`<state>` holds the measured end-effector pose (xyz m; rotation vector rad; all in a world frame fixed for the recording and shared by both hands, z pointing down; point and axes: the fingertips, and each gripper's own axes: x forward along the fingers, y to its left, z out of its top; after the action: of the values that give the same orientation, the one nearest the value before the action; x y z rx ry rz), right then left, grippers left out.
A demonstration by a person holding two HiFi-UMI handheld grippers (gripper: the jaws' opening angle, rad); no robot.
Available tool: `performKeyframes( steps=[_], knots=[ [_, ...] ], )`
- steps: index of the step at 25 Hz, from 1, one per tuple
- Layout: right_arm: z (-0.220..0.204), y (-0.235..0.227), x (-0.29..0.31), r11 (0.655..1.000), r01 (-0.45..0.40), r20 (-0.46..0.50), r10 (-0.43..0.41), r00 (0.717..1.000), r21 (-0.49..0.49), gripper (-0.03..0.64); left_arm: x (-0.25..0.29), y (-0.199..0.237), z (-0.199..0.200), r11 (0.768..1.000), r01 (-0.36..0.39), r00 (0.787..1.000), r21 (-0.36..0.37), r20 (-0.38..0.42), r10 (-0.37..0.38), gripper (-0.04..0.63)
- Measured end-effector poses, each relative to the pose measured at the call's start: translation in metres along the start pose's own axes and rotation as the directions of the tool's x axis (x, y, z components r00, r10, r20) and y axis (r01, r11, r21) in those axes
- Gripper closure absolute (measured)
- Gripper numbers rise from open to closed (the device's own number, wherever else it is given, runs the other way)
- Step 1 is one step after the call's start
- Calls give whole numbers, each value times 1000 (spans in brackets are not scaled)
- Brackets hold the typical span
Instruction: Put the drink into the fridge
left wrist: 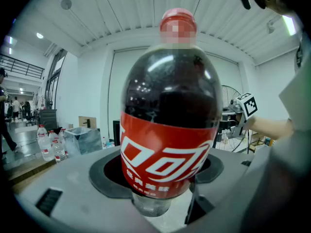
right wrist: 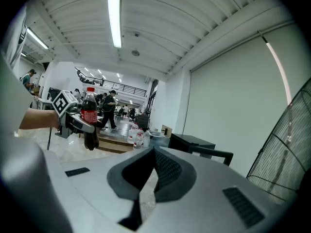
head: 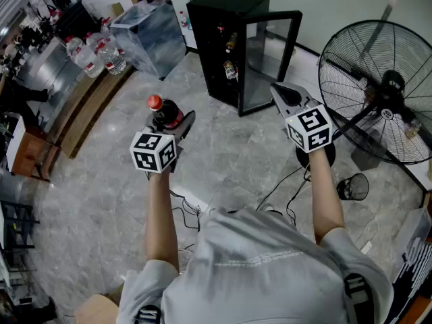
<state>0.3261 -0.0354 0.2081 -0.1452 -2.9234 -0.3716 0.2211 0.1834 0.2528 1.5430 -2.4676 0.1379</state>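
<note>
- The red-capped plastic bottle of dark cola was clamped by the left gripper.
- The right gripper was seemingly closed, with nothing held.
- The black glass-door fridge was seen open.

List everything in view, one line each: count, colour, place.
cola bottle: one, dark with red cap and label, upright in the left gripper
fridge: one, black, on the floor ahead, glass door open
bottles in fridge: at least two, dark, on its shelves
fan: one, black, right of the fridge
water bottles: several, clear, on the wooden platform far left
box: one, grey, left of the fridge
wire bin: one, black, below the fan
cables: several, black, on the floor
left gripper: one, grey, shut on the cola bottle
right gripper: one, grey, shut, empty
</note>
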Motion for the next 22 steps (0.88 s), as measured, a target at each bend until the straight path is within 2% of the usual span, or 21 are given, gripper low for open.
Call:
performKeyframes(
  steps=[8, 12, 17, 22],
  knots=[
    [13, 28, 18, 1000, 12, 4, -12, 1000, 16, 615, -11, 35, -3, 1000, 5, 1000, -20, 1, -5, 279],
    [20, 44, 30, 998, 59, -5, -58, 998, 38, 615, -26, 60, -10, 999, 22, 1000, -33, -2, -22, 279],
    [27, 73, 44, 991, 113, -18, -112, 993, 66, 615, -48, 97, -31, 1000, -6, 998, -31, -55, 5, 279],
    [22, 90, 64, 992, 109, -48, -106, 993, 57, 615, -53, 122, -49, 997, -16, 997, -70, -76, 10, 279]
  ],
)
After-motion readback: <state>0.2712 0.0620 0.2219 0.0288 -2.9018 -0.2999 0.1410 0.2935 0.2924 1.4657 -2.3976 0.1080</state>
